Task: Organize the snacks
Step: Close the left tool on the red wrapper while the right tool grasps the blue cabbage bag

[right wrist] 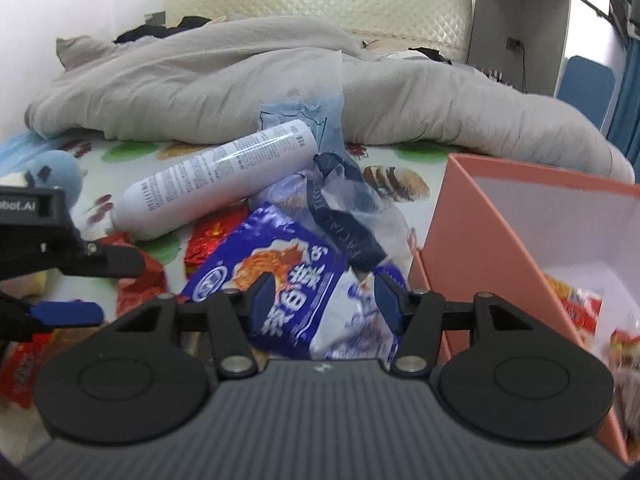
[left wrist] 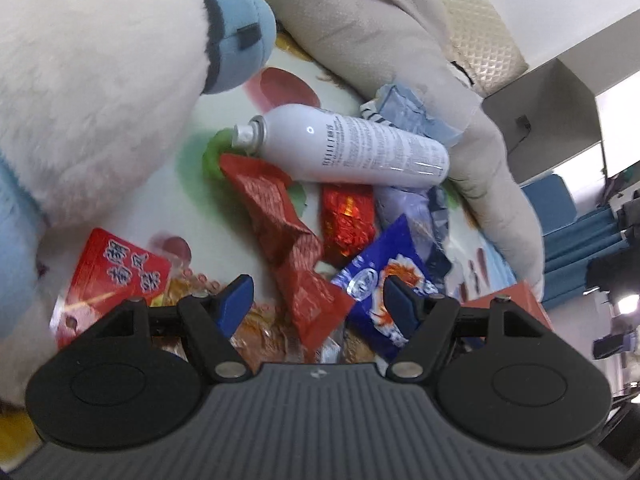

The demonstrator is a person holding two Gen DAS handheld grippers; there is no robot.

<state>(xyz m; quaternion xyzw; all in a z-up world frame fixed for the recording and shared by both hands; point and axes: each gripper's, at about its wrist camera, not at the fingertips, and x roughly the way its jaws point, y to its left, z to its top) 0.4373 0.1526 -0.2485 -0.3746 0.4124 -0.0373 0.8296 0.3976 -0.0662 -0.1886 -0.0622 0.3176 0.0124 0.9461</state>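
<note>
Snack packets lie scattered on the bed's patterned sheet [right wrist: 400, 156]: a blue-and-white packet [right wrist: 280, 280] at lower centre, a long red wrapper [left wrist: 292, 240] beside it, a white spray can [right wrist: 216, 176] behind. The right gripper [right wrist: 324, 292] hangs over the blue packet, jaws apart; the left gripper [left wrist: 316, 300], jaws apart, over the red wrapper. A pink box [right wrist: 480, 216] at right holds packets.
</note>
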